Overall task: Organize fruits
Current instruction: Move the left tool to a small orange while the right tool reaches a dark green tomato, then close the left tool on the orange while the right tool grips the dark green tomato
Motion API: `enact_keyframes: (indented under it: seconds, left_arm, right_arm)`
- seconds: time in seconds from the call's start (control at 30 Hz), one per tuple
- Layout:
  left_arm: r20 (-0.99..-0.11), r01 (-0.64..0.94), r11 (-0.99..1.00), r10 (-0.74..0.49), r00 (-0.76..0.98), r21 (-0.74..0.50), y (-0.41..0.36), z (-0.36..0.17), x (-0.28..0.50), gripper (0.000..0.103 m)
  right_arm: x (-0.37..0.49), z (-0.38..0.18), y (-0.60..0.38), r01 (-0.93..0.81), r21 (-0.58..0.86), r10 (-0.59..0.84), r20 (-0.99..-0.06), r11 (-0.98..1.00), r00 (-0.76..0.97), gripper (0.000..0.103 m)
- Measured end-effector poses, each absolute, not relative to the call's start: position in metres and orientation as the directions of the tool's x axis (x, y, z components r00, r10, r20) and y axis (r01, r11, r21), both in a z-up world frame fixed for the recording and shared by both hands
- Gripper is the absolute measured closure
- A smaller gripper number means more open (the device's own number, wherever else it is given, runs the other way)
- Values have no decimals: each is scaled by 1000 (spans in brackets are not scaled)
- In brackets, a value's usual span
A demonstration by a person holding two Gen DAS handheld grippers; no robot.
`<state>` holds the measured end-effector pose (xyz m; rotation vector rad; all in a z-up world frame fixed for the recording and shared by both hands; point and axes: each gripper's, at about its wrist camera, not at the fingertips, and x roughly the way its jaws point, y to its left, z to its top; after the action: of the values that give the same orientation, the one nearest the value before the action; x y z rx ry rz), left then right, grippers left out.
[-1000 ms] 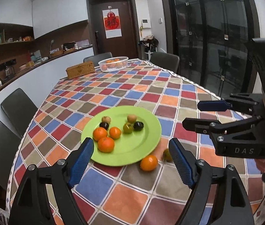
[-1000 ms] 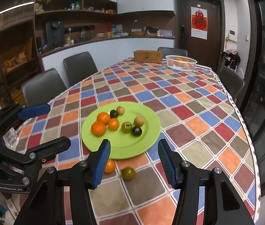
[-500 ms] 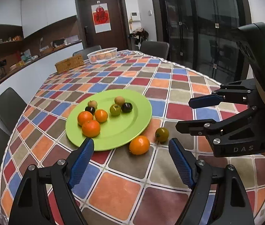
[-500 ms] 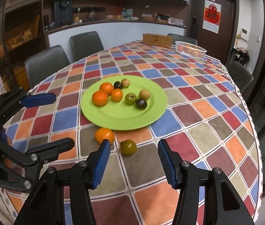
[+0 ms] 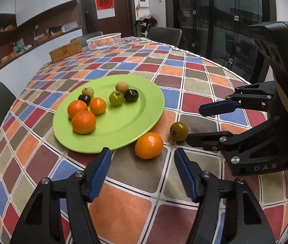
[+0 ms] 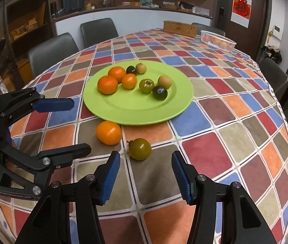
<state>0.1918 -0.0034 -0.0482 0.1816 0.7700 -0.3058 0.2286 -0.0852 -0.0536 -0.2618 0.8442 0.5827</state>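
Here we see seven fruits on the green plate (image 5: 123,126); the orange (image 5: 148,145) lies just ahead of our left gripper (image 5: 142,172), whose jaws have just been closing, nothing between them, and the green tomato (image 6: 140,149) ahead of our parted, empty right gripper (image 6: 146,175).

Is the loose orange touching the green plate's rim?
Apart. The right wrist view shows a strip of tablecloth between the loose orange and the green plate.

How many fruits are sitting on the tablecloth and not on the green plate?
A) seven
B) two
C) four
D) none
B: only the orange and the greenish tomato lie on the checkered tablecloth, just in front of the green plate; the other seven fruits are on the plate.
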Motion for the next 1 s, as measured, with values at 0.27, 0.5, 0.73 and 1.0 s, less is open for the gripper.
enact_keyframes:
  seconds: [0.27, 0.5, 0.73, 1.0]
  left_arm:
    - [-730, 356, 934, -227, 645, 24, -5, -54, 202, 53]
    - [-745, 375, 927, -240, 623, 15, -8, -58, 208, 59]
    - [-755, 373, 928, -250, 606, -7, -11, -61, 215, 64]
    - [-752, 326, 945, -204, 626, 16, -18, -62, 219, 65]
  right_arm:
    - [238, -61, -79, -608, 8, 391, -772, 794, 501, 52]
    - [245, -68, -75, -629, 17, 400, -785, 778, 473, 61]
    - [250, -75, -74, -641, 47, 418, -794, 766, 442, 73]
    - [245, -71, -84, -622, 64, 425, -783, 781, 454, 74]
